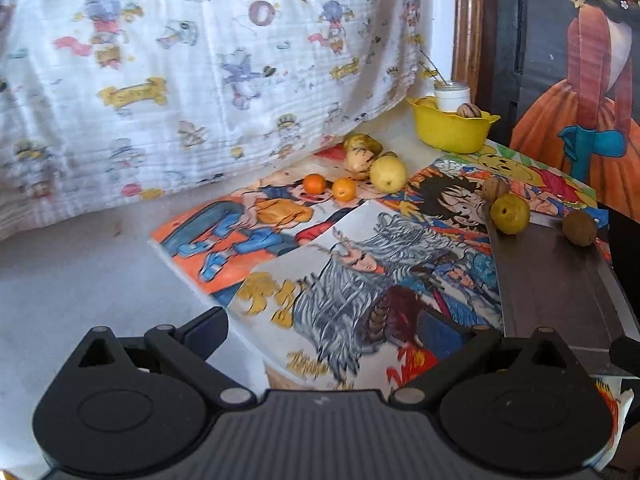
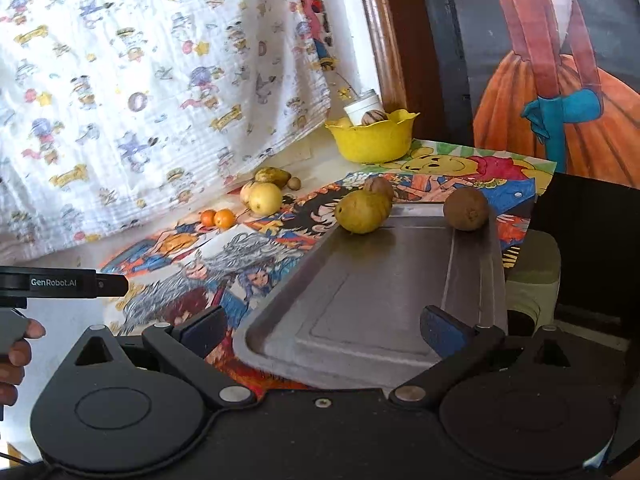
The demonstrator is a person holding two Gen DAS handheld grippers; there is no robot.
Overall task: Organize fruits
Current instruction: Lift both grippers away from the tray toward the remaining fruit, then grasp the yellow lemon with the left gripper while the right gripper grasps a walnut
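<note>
A grey metal tray (image 2: 360,292) lies on the drawing-covered table, with a green-yellow pear (image 2: 362,211) and a brown round fruit (image 2: 466,208) at its far end. Both show in the left wrist view: pear (image 1: 510,214), brown fruit (image 1: 579,229), tray (image 1: 560,288). Further back lie two small oranges (image 1: 329,186), a yellow fruit (image 1: 388,173) and two streaked pale fruits (image 1: 362,152). A yellow bowl (image 1: 452,130) holds fruit. My left gripper (image 1: 340,332) is open and empty above the drawings. My right gripper (image 2: 326,330) is open over the tray's near edge.
A cartoon-print white cloth (image 1: 180,80) hangs behind the table. A white jar (image 1: 452,96) stands behind the bowl. A painting of a woman in an orange skirt (image 1: 580,100) leans at the right. The left gripper body and a hand (image 2: 16,344) show at the right view's left edge.
</note>
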